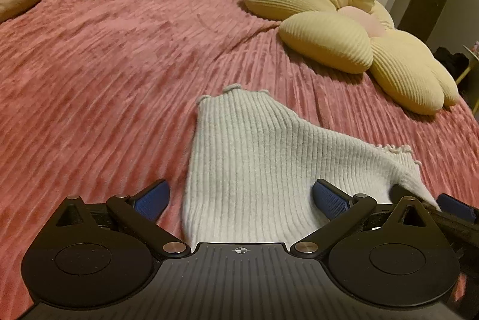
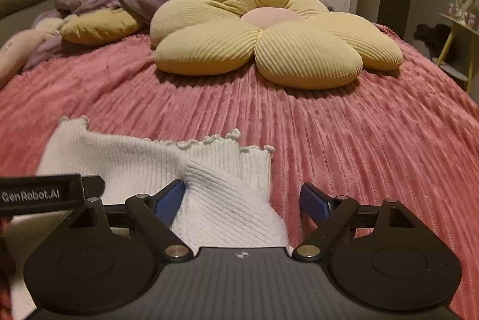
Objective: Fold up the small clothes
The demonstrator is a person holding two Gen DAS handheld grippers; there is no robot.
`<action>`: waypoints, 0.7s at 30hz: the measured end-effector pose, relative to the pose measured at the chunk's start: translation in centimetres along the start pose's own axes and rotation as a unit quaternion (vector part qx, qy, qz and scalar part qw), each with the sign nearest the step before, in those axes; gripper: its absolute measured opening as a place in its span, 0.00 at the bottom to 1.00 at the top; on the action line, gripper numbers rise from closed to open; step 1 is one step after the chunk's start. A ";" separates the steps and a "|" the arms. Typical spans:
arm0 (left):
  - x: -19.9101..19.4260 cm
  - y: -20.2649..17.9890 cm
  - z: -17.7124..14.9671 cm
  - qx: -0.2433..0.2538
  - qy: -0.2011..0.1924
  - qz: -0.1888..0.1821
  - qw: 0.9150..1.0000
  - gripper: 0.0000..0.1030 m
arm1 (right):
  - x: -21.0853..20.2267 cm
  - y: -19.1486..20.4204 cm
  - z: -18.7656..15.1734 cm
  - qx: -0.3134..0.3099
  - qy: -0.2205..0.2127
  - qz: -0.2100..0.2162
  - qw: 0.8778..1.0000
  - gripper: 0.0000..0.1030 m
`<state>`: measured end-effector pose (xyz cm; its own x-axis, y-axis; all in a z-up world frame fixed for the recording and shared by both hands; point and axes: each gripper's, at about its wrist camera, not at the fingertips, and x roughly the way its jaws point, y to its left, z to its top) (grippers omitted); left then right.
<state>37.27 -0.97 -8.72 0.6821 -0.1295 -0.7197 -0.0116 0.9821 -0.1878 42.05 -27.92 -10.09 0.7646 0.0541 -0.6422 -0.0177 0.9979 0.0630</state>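
With both our grippers point(image 1: 241, 201) point(image 2: 241, 200) spread wide and gripping nothing, the top point(image 1: 248, 164) could unfold on the plush blanket point(image 1: 104, 65).

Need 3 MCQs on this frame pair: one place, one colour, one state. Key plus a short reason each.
1. Where does the white ribbed knit garment lie?
A. on the pink ribbed bedspread
B. on the yellow flower-shaped cushion
C. on the floor

2. What colour are the pads on the grippers' fingers?
A. red
B. blue
C. green

3. How does the right gripper stand?
A. shut on the cushion
B. out of view
C. jaws wide, garment between them

Key: 1 A, bedspread shows all round the garment; 2 B, blue pads in both wrist views; 3 C, the right-hand pad stands clear of the cloth, over bedspread.
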 end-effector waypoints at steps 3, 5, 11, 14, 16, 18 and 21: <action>-0.3 1.5 0.0 -0.013 0.004 0.006 1.000 1.00 | -1.3 -1.3 0.4 0.032 -0.011 -0.010 0.999 0.78; -0.5 2.4 0.1 -0.026 0.015 0.007 1.000 1.00 | -1.2 -1.6 0.3 0.010 0.001 -0.047 0.999 0.76; -4.9 4.0 -1.9 0.008 0.000 0.045 0.999 1.00 | -4.7 -0.7 0.4 -0.053 -0.014 -0.093 0.994 0.74; -9.1 4.5 -4.1 0.000 -0.028 0.044 0.999 1.00 | -7.5 -1.3 -0.4 -0.034 0.003 -0.081 0.996 0.83; -11.6 4.3 -5.5 0.005 -0.019 0.051 0.998 1.00 | -9.5 -1.6 -1.5 -0.024 0.034 -0.056 0.998 0.91; -13.4 4.0 -7.2 0.016 -0.004 0.053 0.998 1.00 | -11.8 -1.7 -3.0 -0.014 0.060 -0.038 0.997 0.96; -15.6 3.5 -9.6 0.028 0.029 0.062 0.997 1.00 | -14.5 -1.8 -5.3 0.002 0.097 -0.015 0.995 0.96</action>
<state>19.56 3.18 -4.60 0.6351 -0.0131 -0.7723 -0.0504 0.9970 -0.0584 27.56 -30.35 -4.91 0.6258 0.0309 -0.7794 0.0059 0.9990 0.0444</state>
